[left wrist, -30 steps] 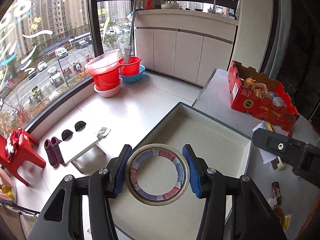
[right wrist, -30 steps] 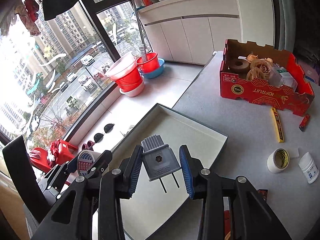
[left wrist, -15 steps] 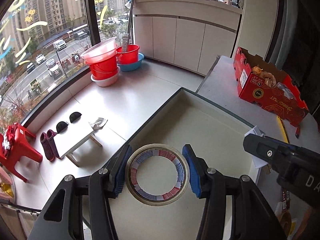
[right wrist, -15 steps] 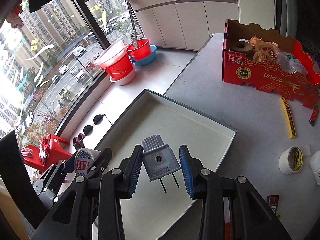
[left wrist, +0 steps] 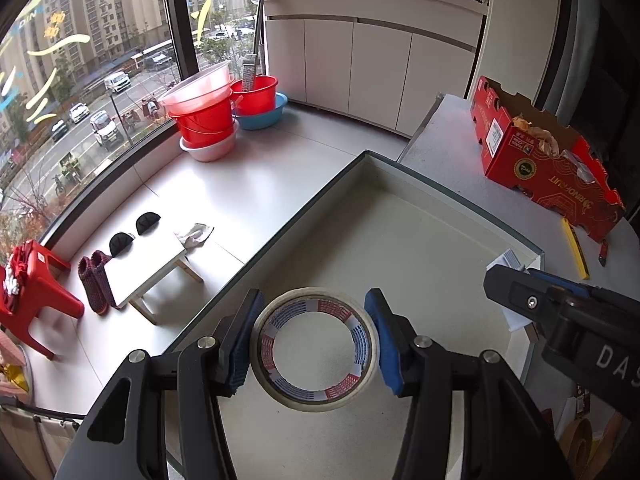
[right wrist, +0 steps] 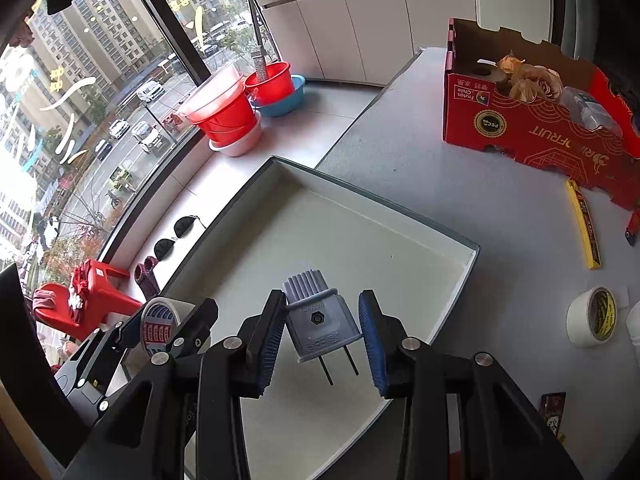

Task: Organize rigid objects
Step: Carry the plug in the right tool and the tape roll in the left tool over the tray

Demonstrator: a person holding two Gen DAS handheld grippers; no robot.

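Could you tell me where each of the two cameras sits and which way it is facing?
Left wrist: rides the left gripper, looking down over the white tray; holds a tape roll; right gripper enters at right.
Right wrist: rides the right gripper, holding a grey plug above the tray; left gripper shows lower left.
Both share tray, red box, red buckets.

Beyond the right gripper's fingers (right wrist: 376, 344), the white bottle (right wrist: 634, 326) beside the tape roll (right wrist: 592, 317) is cut off by the frame's edge, the red box's (right wrist: 536, 128) contents are partly hidden behind its wall, and the small packet (right wrist: 553, 412) near the right finger bears print too small to read.
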